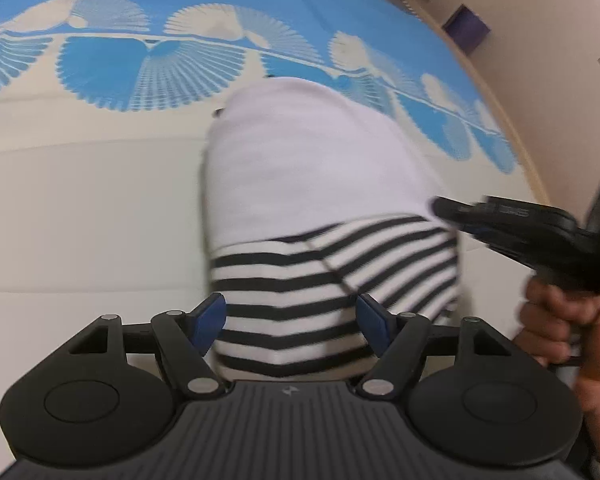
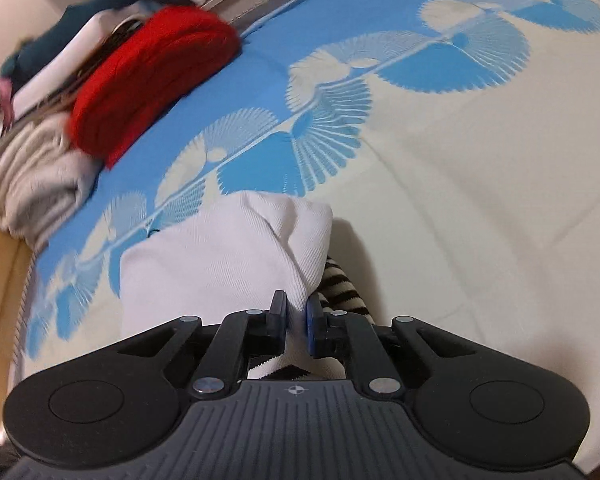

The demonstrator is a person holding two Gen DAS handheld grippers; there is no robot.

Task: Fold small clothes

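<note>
A small garment, white [image 1: 300, 160] with a black-and-white striped part [image 1: 320, 280], lies on a blue and cream bedsheet [image 1: 80, 200]. My left gripper [image 1: 292, 320] is open, its blue pads either side of the striped end. My right gripper [image 2: 298, 316] is shut on a fold of the white cloth [image 2: 220, 264], with the striped part [image 2: 340, 284] showing just to its right. The right gripper also shows in the left wrist view [image 1: 520, 224], at the garment's right edge, held by a hand.
A stack of folded clothes, with a red one [image 2: 152, 76] and a beige one [image 2: 36, 176], sits at the far left of the bed. The bed's wooden edge [image 2: 0, 280] runs along the left. A wall [image 1: 540, 8] lies beyond the bed.
</note>
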